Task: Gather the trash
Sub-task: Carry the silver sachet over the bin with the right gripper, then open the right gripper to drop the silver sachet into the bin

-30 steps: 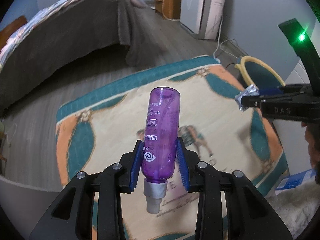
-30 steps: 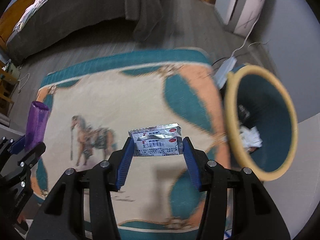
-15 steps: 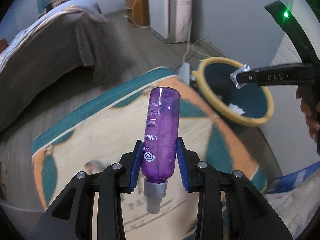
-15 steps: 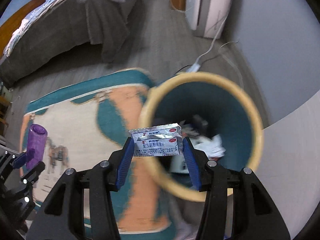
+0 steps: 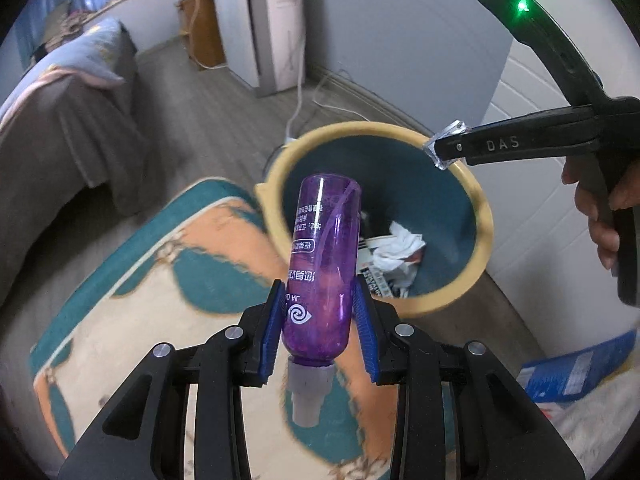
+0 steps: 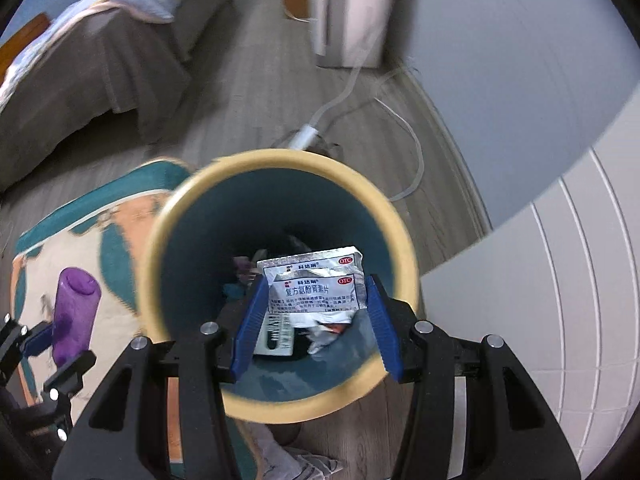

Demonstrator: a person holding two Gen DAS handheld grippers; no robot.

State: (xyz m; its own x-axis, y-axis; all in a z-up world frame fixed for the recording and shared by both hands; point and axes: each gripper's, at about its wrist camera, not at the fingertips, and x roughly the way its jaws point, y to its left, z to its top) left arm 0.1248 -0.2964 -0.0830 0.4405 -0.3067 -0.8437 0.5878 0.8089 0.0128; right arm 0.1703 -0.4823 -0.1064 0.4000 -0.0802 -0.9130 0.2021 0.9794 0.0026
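My left gripper (image 5: 318, 326) is shut on a purple plastic bottle (image 5: 322, 264), nozzle toward me, held above the rug beside the trash bin (image 5: 478, 200). The bin is teal inside with a cream rim and holds crumpled paper (image 5: 396, 248). My right gripper (image 6: 316, 314) is shut on silver medicine sachets (image 6: 316, 288) and hangs directly over the bin's opening (image 6: 188, 216). In the left wrist view the right gripper (image 5: 444, 152) reaches over the bin's far rim. The purple bottle (image 6: 76, 312) also shows at the left of the right wrist view.
A patterned teal and orange rug (image 5: 160, 292) lies left of the bin. A grey-covered bed (image 5: 60, 128) stands at the back left, a white appliance (image 5: 264, 20) and loose cables (image 6: 408, 148) behind the bin. A white panel (image 6: 540, 300) and a blue box (image 5: 576, 368) are at the right.
Both grippers have moved right toward the bin. The right gripper with the sachets is now centred over the bin's opening; the left with the bottle has come up to its near rim.
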